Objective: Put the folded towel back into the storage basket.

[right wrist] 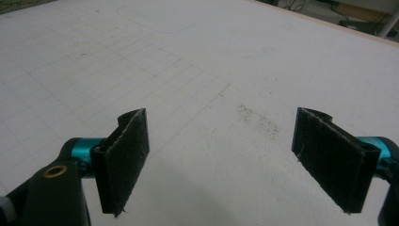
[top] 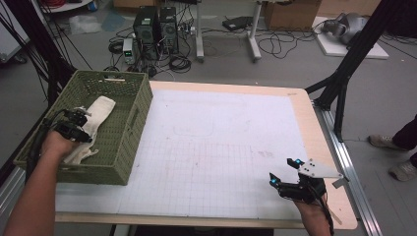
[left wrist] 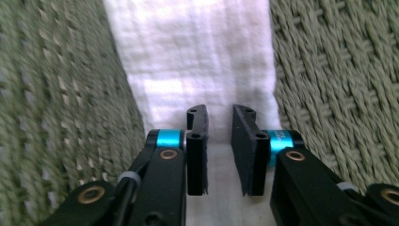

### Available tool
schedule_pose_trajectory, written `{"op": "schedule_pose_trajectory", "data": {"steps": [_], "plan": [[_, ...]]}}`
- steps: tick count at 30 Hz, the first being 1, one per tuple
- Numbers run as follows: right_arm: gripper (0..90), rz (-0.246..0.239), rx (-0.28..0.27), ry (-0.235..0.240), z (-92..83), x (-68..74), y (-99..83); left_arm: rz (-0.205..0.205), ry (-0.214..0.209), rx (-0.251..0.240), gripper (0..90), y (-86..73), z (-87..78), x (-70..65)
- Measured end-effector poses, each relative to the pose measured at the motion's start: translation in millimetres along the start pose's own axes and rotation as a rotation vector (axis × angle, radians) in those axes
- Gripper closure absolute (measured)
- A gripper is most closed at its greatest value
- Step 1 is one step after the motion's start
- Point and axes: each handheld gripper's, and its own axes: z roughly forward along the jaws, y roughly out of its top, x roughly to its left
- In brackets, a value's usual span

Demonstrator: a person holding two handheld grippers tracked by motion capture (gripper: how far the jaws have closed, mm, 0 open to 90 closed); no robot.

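From left to right: we see the green woven basket (top: 129, 120) holding a white cloth (top: 101, 109), and our left gripper (top: 74, 124) lowered inside it over the cloth, jaws narrowly parted with nothing pinched, seemingly about to grasp. Right of the basket, our right gripper (top: 285, 171) idles over the gridded mat (top: 221, 147), jaws wide, empty.

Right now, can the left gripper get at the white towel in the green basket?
Probably yes. The left gripper is already down inside the basket, jaws slightly apart with the white towel directly beneath and ahead. Nothing lies between them; the woven walls flank it without blocking.
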Motion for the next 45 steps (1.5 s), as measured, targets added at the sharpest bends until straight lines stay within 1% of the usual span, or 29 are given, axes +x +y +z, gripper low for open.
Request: {"op": "schedule_pose_trajectory", "data": {"steps": [1, 3, 4, 5, 6, 7, 10, 12, 13, 14, 15, 16, 17, 18, 19, 21, 24, 25, 26, 27, 29, 32, 33, 34, 35, 36, 38, 40, 45], "plan": [[18.2, -0.003, -0.005, -0.001, -0.2, -0.6, 0.1, -0.007, 0.006, 0.004, 67.9, -0.2, 0.2, 1.0], [18.2, 0.004, -0.002, 0.001, -0.9, -0.4, 0.1, -0.016, 0.006, 0.001, 66.0, -0.4, 0.0, 1.5], [18.2, 0.003, -0.007, -0.003, -1.8, -1.1, 0.3, -0.013, 0.016, -0.035, 61.2, 0.7, -4.1, 1.2], [18.2, 0.007, -0.005, -0.004, -2.6, -1.1, 0.4, -0.024, 0.002, -0.078, 58.2, 1.8, -9.2, 1.9], [18.2, 0.001, -0.009, -0.005, -2.8, -1.6, 0.5, -0.049, -0.006, -0.14, 57.1, 2.6, -15.6, 2.7], [18.2, 0.001, -0.009, -0.005, -2.8, -1.6, 0.5, -0.049, -0.006, -0.14, 54.9, 2.6, -15.6, 2.7], [18.2, 0.005, -0.014, -0.004, -3.4, -1.3, 1.6, -0.149, -0.065, -0.336, 42.9, 3.9, -36.0, 7.7], [18.2, 0.0, -0.018, -0.006, -3.3, -1.5, 1.8, -0.183, -0.103, -0.479, 40.4, 2.1, -49.2, 8.2], [18.2, 0.003, -0.019, -0.004, -3.3, -1.3, 2.2, -0.237, -0.156, -0.604, 30.3, 0.1, -60.1, 7.1], [18.2, 0.004, -0.019, -0.003, -3.4, -1.3, 2.4, -0.249, -0.188, -0.669, 26.4, -1.6, -65.4, 5.5], [18.2, 0.004, -0.019, -0.003, -3.4, -1.3, 2.4, -0.249, -0.188, -0.669, 23.4, -1.6, -65.4, 5.5], [18.2, 0.005, -0.019, -0.003, -3.4, -1.4, 2.6, -0.263, -0.208, -0.728, 23.4, -3.2, -70.7, 2.6], [18.2, 0.002, -0.02, -0.005, -3.4, -2.1, 3.2, -0.268, -0.23, -0.773, 17.3, -4.1, -76.1, -1.2], [18.2, 0.004, -0.02, -0.01, -3.5, -2.1, 3.5, -0.249, -0.265, -0.866, 17.1, -6.5, -87.9, -12.1], [18.2, 0.004, -0.02, -0.01, -3.5, -2.1, 3.5, -0.249, -0.265, -0.866, 17.1, -6.5, -87.9, -12.1], [18.2, 0.007, -0.021, -0.008, -3.6, -2.9, 3.9, -0.227, -0.297, -0.939, 16.9, -8.7, -99.6, -26.6], [18.1, 0.004, -0.017, -0.015, -3.4, -3.8, 5.0, -0.151, -0.336, -1.006, 16.1, -10.5, -114.3, -53.9], [18.1, 0.0, -0.019, -0.015, -3.3, -4.2, 5.3, -0.11, -0.369, -1.048, 16.1, -12.4, -120.9, -73.6], [18.1, 0.004, -0.022, -0.013, -3.2, -4.1, 5.6, -0.088, -0.386, -1.061, 16.1, -13.5, -123.1, -83.3], [18.1, 0.004, -0.022, -0.013, -3.2, -4.1, 5.6, -0.088, -0.386, -1.061, 16.0, -13.5, -123.1, -83.3], [18.1, 0.0, -0.016, -0.016, -3.6, -4.1, 6.4, -0.056, -0.42, -1.087, 15.8, -15.3, -124.4, -103.3], [18.1, -0.004, -0.014, -0.014, -3.1, -4.3, 7.1, -0.009, -0.474, -1.09, 15.7, -16.5, -122.0, -133.2], [18.1, -0.006, -0.013, -0.015, -3.0, -4.3, 7.3, 0.022, -0.483, -1.084, 15.7, -16.4, -121.2, -142.9], [18.1, -0.002, -0.012, -0.014, -2.8, -4.5, 7.7, 0.064, -0.45, -1.086, 16.8, -15.9, -123.3, -151.8], [18.1, -0.002, -0.013, -0.014, -2.4, -4.5, 8.0, 0.075, -0.5, -1.107, 16.8, -15.1, -127.5, -163.7], [18.1, -0.003, -0.015, -0.013, -2.2, -4.4, 8.4, 0.075, -0.5, -1.107, 17.4, -15.1, -127.5, -163.7], [18.1, -0.006, -0.016, -0.012, -2.3, -3.8, 9.2, 0.109, -0.5, -1.097, 17.6, -12.9, -131.3, -175.2], [18.1, -0.012, -0.019, -0.012, -2.3, -3.3, 9.8, 0.126, -0.524, -1.076, 17.9, -10.8, -133.3, -189.3], [18.1, -0.008, -0.016, -0.008, -1.8, -3.0, 9.9, 0.132, -0.55, -1.058, 18.1, -10.1, -128.9, -205.4]]}}
